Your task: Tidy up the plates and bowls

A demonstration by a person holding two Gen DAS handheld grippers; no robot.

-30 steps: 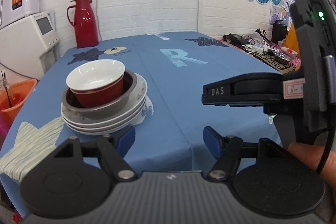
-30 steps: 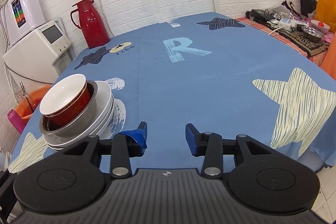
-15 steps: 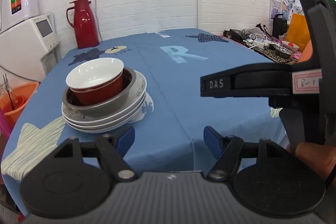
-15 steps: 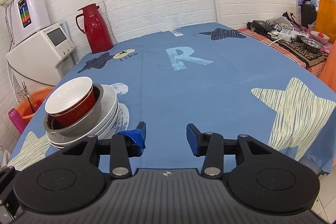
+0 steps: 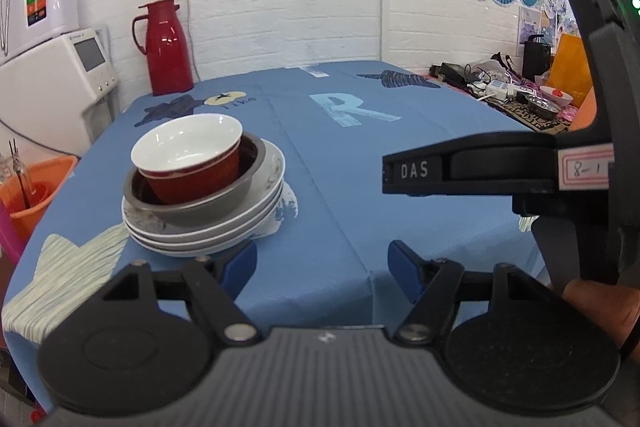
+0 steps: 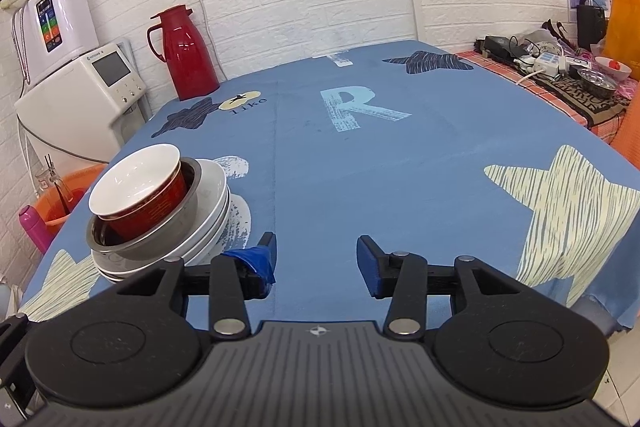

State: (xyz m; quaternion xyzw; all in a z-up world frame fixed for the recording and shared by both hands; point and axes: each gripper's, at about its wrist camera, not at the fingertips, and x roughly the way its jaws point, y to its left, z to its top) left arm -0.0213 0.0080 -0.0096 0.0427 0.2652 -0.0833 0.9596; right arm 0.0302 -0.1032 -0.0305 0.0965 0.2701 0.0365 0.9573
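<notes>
Stack [image 5: 204,195] sits at table's [image 5: 360,163] near-left corner: red bowl [image 5: 192,163] in grey bowl [image 5: 200,205] on white plates [image 5: 216,235]. Left gripper [image 5: 322,263] and right gripper [image 6: 316,259] both agape, empty. I judge stacking done; next I only check alignment.

The cloth on my table [image 6: 400,163] looks matt and soft, creased down the middle. The red bowl [image 5: 192,167] is glossy glazed ceramic, white inside; it sits in a dull brushed-metal bowl [image 6: 176,227] on smooth white plates [image 5: 240,227]. My grippers are matt black plastic, ribbed on top. The red flask [image 6: 186,55] shines.
</notes>
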